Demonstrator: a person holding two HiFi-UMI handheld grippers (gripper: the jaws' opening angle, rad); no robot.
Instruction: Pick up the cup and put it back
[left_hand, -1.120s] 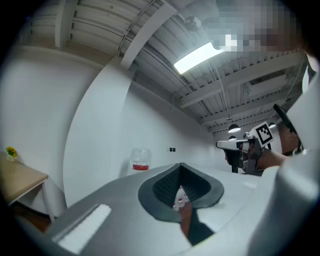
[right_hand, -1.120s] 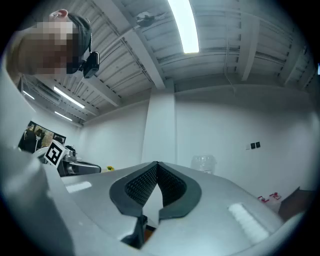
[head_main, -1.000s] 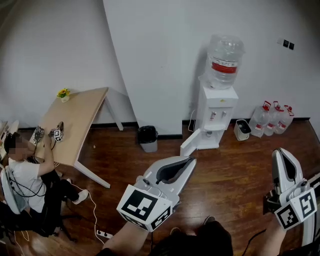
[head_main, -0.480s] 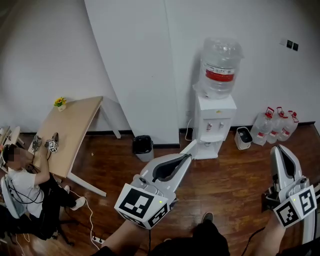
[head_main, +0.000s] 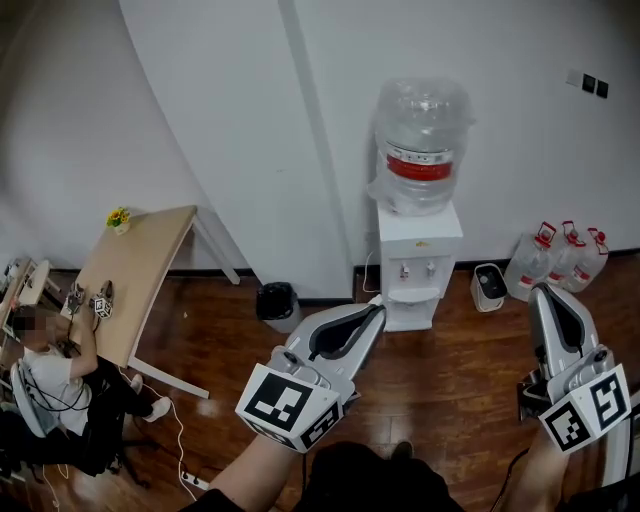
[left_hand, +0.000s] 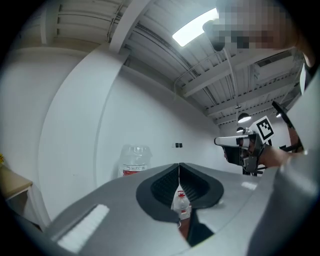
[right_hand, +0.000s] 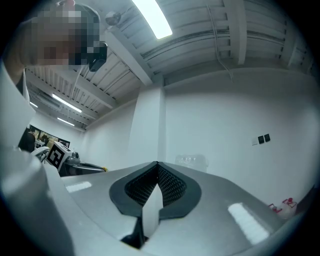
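Observation:
No cup shows in any view. A white water dispenser (head_main: 419, 262) with a large clear bottle (head_main: 421, 142) on top stands against the far wall. My left gripper (head_main: 373, 311) is held out over the wooden floor, pointing toward the dispenser's foot, its tips touching with nothing between them. My right gripper (head_main: 541, 293) is at the right, also shut and empty. In the left gripper view the tips (left_hand: 179, 164) meet, with the bottle (left_hand: 134, 159) behind them and the right gripper (left_hand: 235, 142) at the right. In the right gripper view the tips (right_hand: 157, 163) meet too.
A wooden desk (head_main: 131, 268) stands at the left with a seated person (head_main: 48, 378) beside it. A black bin (head_main: 277, 301) sits by the wall, a small white bin (head_main: 489, 285) and several water jugs (head_main: 566, 256) right of the dispenser. A power strip (head_main: 191, 482) lies on the floor.
The head view has tilted up and drawn nearer the dispenser, which now sits further left and larger. Both grippers stay shut and keep their places in the view.

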